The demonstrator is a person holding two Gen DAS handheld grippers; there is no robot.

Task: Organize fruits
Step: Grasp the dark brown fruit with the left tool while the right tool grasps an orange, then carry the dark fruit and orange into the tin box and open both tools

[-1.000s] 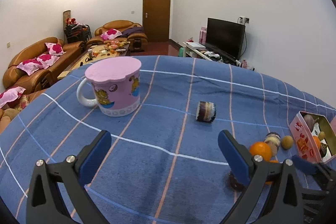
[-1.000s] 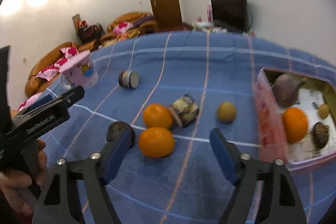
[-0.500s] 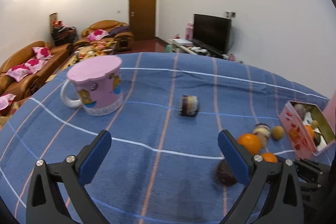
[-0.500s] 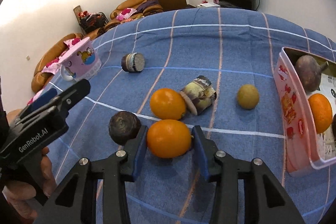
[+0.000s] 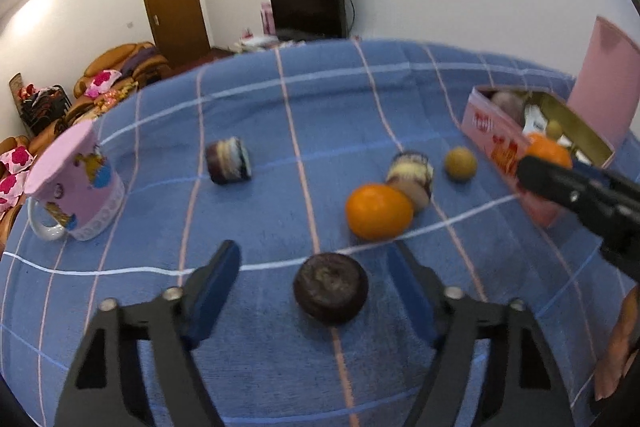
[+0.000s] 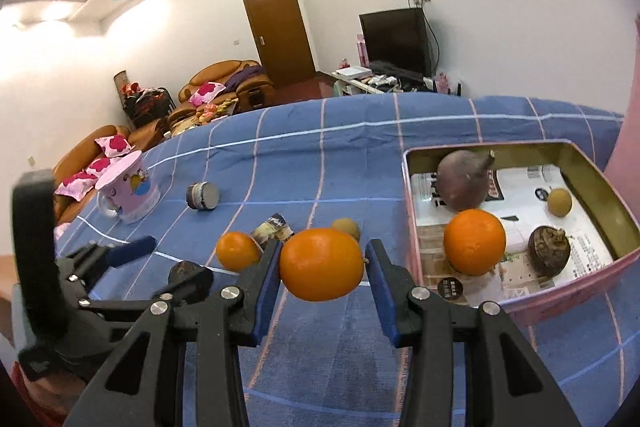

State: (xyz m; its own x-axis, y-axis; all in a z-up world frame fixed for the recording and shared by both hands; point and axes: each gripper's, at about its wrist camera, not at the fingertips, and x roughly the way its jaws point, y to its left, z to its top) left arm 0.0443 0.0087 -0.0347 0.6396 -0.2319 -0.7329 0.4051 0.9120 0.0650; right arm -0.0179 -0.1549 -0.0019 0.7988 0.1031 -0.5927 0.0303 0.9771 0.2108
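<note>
Blue checked cloth (image 6: 320, 155) is filling both views, and your right gripper (image 6: 322, 269) is clamping an orange (image 6: 321, 264) low in the centre of its frame, raised above the cloth just left of the pink tin (image 6: 560, 291). Your left gripper (image 5: 314, 293) is standing wide apart around a dark round fruit (image 5: 331, 287) at the bottom centre of its view, touching neither side, while a second orange (image 5: 379, 211) is lying beyond it.

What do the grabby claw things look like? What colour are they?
Each gripper, left gripper and right gripper, has a black plastic frame with triangle cut-outs, silver bolts and two flat blue fingers. No cables or sleeves show.
</note>
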